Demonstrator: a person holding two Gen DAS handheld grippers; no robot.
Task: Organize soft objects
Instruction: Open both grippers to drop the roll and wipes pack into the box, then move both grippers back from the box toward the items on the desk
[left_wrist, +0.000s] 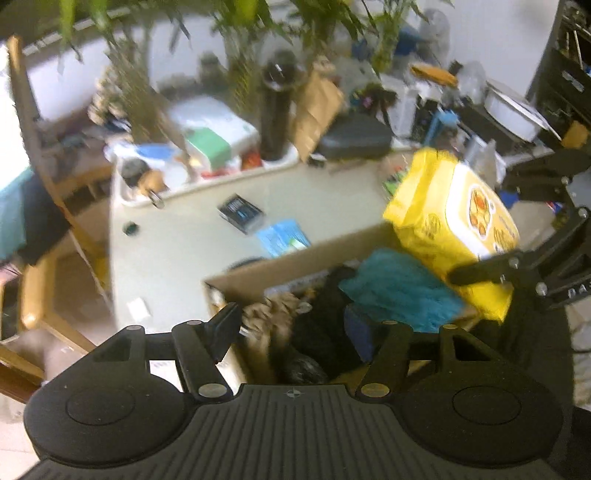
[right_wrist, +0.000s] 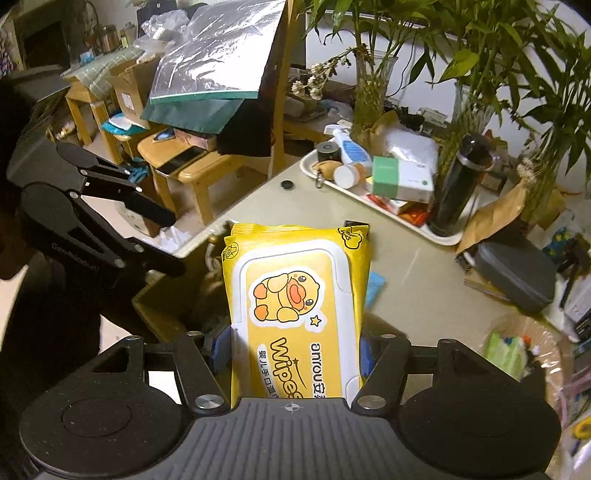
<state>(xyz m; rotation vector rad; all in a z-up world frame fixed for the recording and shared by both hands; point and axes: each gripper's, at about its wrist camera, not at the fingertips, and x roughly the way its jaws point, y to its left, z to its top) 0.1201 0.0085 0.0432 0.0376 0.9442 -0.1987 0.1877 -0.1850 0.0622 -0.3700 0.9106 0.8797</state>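
A yellow wipes pack (right_wrist: 295, 295) with a duck picture stands on end between the blue pads of my right gripper (right_wrist: 293, 350), which is shut on it. The left wrist view shows the same pack (left_wrist: 443, 221) in the right gripper (left_wrist: 487, 225), at the far right corner of an open cardboard box (left_wrist: 280, 266). A teal cloth (left_wrist: 399, 291), a black soft thing (left_wrist: 321, 332) and a brown furry thing (left_wrist: 266, 317) lie in the box. My left gripper (left_wrist: 295, 325) hovers open above them, holding nothing, and shows at the left (right_wrist: 170, 240) in the right wrist view.
A white tray (right_wrist: 388, 218) of bottles and small boxes and a tall black bottle (right_wrist: 458, 184) stand at the table's back. A dark grey case (right_wrist: 517, 273), a small dark box (left_wrist: 242, 212) and a blue packet (left_wrist: 284, 236) lie nearby. Wooden chairs (right_wrist: 192, 162) stand left.
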